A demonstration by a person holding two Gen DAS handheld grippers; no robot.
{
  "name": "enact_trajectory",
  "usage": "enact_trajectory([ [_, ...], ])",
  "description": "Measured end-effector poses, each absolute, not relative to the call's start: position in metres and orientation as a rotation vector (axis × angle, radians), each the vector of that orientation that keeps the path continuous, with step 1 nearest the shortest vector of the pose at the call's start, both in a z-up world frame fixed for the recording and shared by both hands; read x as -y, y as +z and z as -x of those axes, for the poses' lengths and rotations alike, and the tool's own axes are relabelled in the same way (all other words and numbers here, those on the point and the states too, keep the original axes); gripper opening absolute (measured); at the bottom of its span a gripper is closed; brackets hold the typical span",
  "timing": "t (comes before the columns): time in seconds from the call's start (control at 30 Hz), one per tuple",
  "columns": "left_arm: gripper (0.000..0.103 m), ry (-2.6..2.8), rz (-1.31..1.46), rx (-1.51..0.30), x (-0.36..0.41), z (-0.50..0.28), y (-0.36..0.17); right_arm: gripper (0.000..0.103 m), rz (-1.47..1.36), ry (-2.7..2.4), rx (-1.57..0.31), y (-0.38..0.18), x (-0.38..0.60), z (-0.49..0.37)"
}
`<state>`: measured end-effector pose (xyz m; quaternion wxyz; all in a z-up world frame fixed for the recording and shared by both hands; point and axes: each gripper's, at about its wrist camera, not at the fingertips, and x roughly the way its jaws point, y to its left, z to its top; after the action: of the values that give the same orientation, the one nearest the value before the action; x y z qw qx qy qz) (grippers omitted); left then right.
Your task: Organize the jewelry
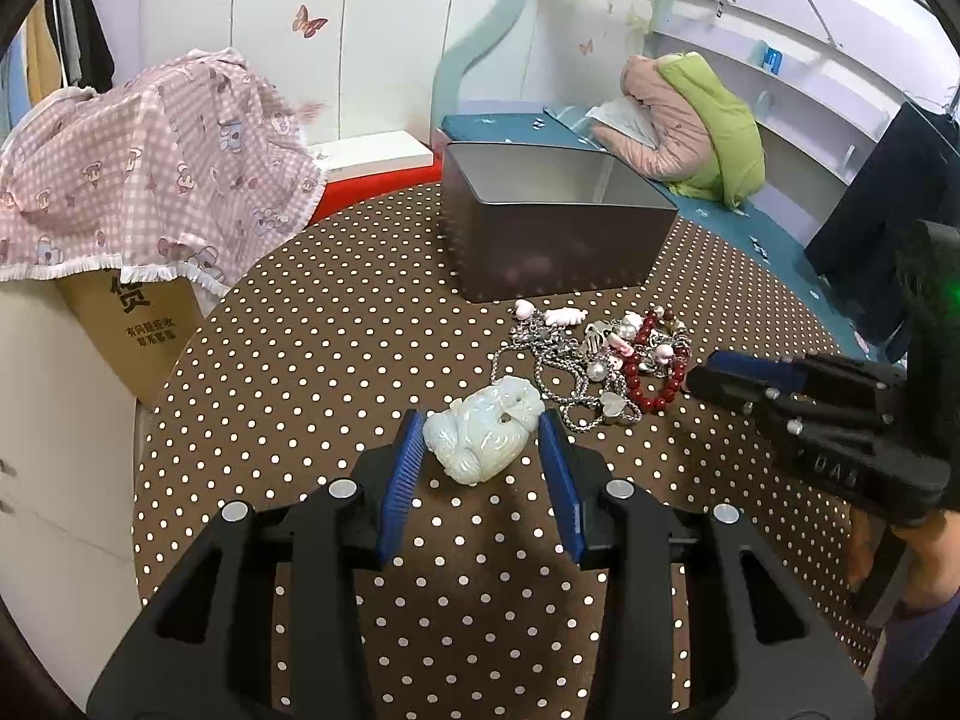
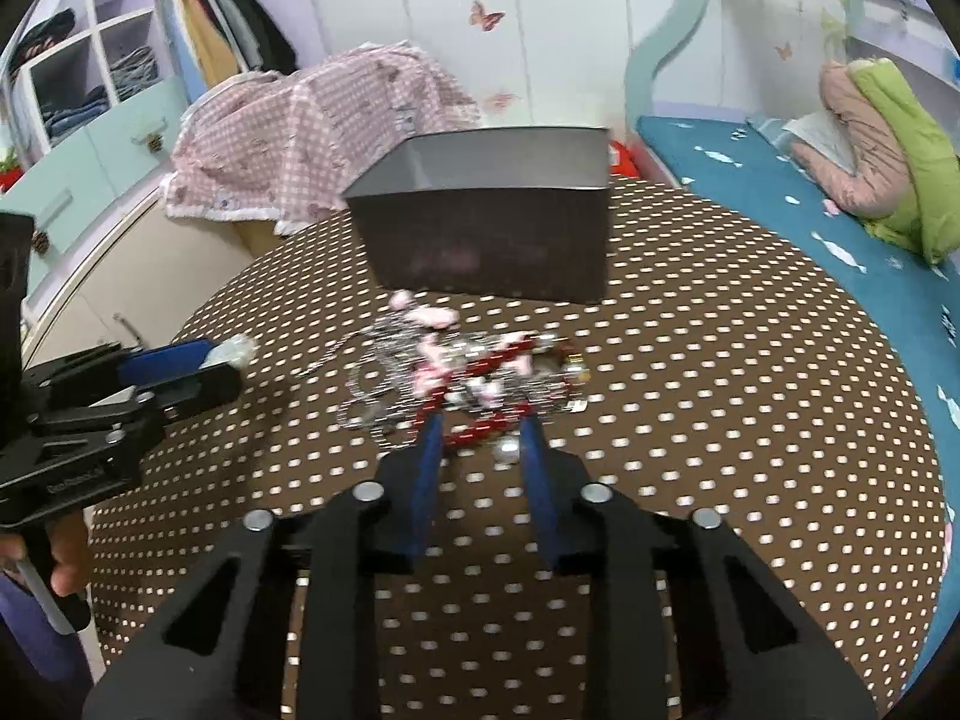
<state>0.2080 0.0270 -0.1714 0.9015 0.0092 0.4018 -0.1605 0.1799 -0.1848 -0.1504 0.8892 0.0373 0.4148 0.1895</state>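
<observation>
- At far left, a pink checked cloth with cartoon prints (image 1: 150, 162) is draped over a cardboard box beside the round table covered in brown cloth with white polka dots (image 1: 336, 324); it plays no part in the job.
- The left gripper (image 1: 480, 450) is closed on a pale green carved jade-like pendant (image 1: 483, 438), which is pinched between the 2 blue pads and appears lifted clear of the cloth, presumably so it can be carried to the container.
- Behind the pendant, an open dark grey rectangular metal tin (image 1: 540, 240) stands on the table, its mouth upward; it is judged to be the intended place for the pieces.
- Just in front of the tin lies a tangled heap of silver chains, pink charms and a dark red bead bracelet (image 1: 606, 360), not yet sorted.
- At right, the right gripper (image 2: 483, 429) is held at the heap's near edge with the red beads between its narrowed jaws; because its own view is blurred, whether the pads press on the beads cannot be told.
</observation>
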Motion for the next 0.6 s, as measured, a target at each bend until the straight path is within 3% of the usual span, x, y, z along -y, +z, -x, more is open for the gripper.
enact_trajectory([
  [0.27, 0.040, -0.358, 0.013, -0.828, -0.030, -0.206, -0.171, 0.021, -0.041, 0.350, -0.885, -0.156, 0.167, -0.181],
  [0.6, 0.040, -0.389, 0.028, -0.832, -0.028, -0.202, -0.173, 0.022, -0.206, 0.241, -0.921, -0.160, 0.174, -0.194],
])
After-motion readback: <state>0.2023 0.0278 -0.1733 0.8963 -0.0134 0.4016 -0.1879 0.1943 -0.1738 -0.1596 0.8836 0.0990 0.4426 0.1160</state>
